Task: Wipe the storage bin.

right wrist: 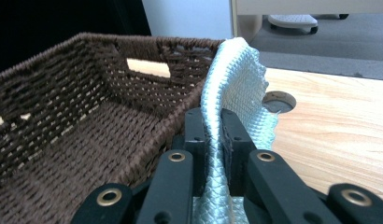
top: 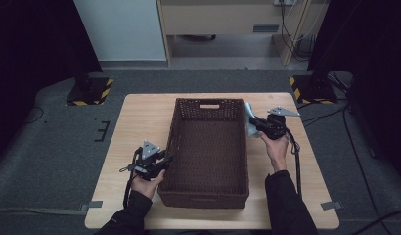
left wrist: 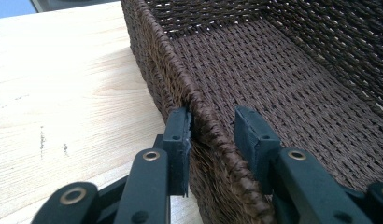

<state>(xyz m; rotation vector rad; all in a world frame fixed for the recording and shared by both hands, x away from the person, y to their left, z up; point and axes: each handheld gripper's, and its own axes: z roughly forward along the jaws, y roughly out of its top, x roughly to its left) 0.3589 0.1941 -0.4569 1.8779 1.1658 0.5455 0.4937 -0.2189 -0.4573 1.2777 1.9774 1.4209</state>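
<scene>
Dark brown woven rectangular basket (top: 208,152) sits mid light wooden tabletop (top: 140,122). Left claw (left wrist: 212,140) straddles basket's near-left wall, jaws spread, not yet clamped. Right claw (right wrist: 214,140) pinches pale blue-green woven cloth (right wrist: 236,88) at basket's far-right rim.

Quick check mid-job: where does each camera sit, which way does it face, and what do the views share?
High view: above the near table edge, looking forward and down; both forearms, left claw, right claw.
Left gripper view: along its claw, straddling the basket wall.
Right gripper view: along its claw, pinching a pale cloth.
All three share the basket.
</scene>
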